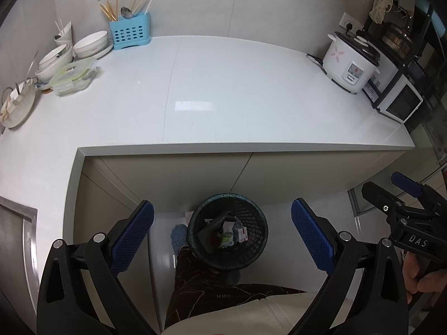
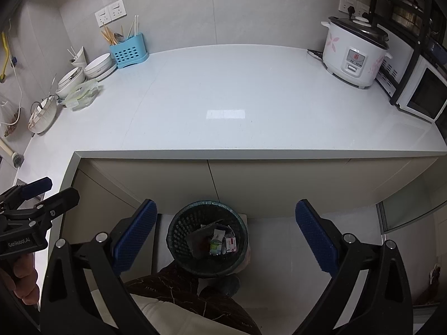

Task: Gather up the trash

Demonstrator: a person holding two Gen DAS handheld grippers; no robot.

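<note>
On the floor below the counter's front edge stands one bin [image 1: 227, 230], holding a dark flat piece and a few small packets, perhaps four; the trash lies there. The counter [image 1: 223, 89] shows no litter, so collecting looks about done. Both grippers, left [image 1: 222, 236] and right [image 2: 223, 236], hang above the bin with fingers spread wide, holding nothing. One cooker [image 2: 353, 57], one blue rack [image 1: 130, 33].

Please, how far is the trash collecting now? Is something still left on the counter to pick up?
Done, it seems: several pieces of trash already lie inside the black mesh bin on the floor. In hand: nothing; the left gripper and right gripper are both open and empty above the bin. Left: the countertop shows no loose trash, only dishes and a rice cooker.
</note>
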